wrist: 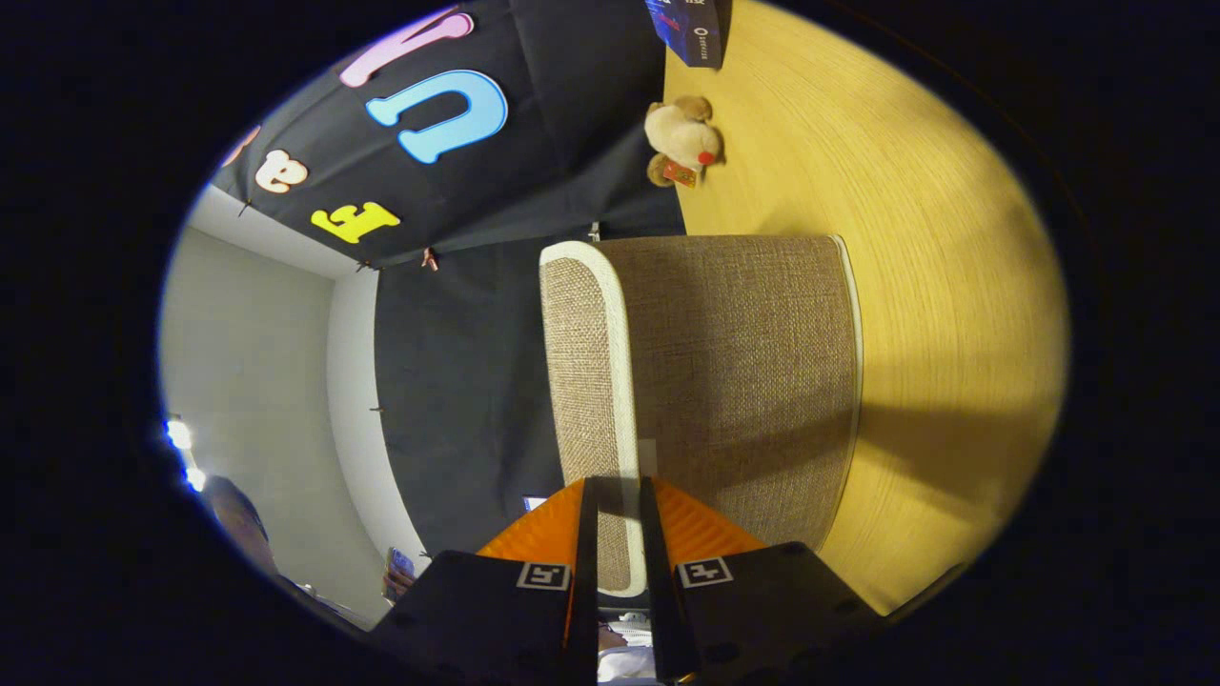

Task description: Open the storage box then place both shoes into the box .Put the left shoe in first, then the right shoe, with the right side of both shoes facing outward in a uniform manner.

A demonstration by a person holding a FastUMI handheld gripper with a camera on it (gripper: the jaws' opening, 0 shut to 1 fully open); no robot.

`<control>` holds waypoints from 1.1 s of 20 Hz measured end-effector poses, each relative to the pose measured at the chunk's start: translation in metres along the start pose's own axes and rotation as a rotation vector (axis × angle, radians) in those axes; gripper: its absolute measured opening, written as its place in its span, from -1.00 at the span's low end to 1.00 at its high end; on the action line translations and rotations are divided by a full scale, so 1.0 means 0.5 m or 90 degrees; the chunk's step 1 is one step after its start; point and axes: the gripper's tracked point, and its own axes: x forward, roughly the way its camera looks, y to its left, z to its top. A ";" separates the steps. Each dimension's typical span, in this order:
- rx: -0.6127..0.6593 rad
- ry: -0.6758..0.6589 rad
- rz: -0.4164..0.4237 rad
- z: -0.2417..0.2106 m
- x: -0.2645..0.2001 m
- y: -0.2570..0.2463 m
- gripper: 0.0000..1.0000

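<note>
The gripper is rolled sideways, its two fingers nearly together and pinching the white-trimmed edge of the storage box lid at six o'clock. Their tips hide whatever tab they hold. The box, woven beige fabric, rests on a yellow wood-grain table. At twelve o'clock, well beyond, sits a plush toy; farther on, a dark carton is cut off.

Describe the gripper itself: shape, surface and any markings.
The gripper has two wedge-shaped fingers that taper forward, with fine ridges across their outer faces. Each sits on a black, blocky mount with small screw holes, and each mount carries a square black-and-white marker. The fingers close on the white-trimmed rim of the woven storage box.
</note>
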 end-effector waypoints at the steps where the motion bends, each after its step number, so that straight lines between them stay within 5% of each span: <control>1: 0.008 0.004 0.024 -0.003 0.006 0.015 -0.47; 3: -0.009 -0.009 0.027 -0.020 0.006 0.030 -0.48; 5: -0.007 -0.035 0.022 0.002 0.008 0.034 -0.82; 7: -0.016 -0.038 0.040 -0.003 0.009 0.071 -0.90; 14: -0.067 -0.050 0.088 -0.005 0.081 0.229 -0.90; 22: -0.167 -0.044 0.041 -0.002 0.271 0.341 -0.90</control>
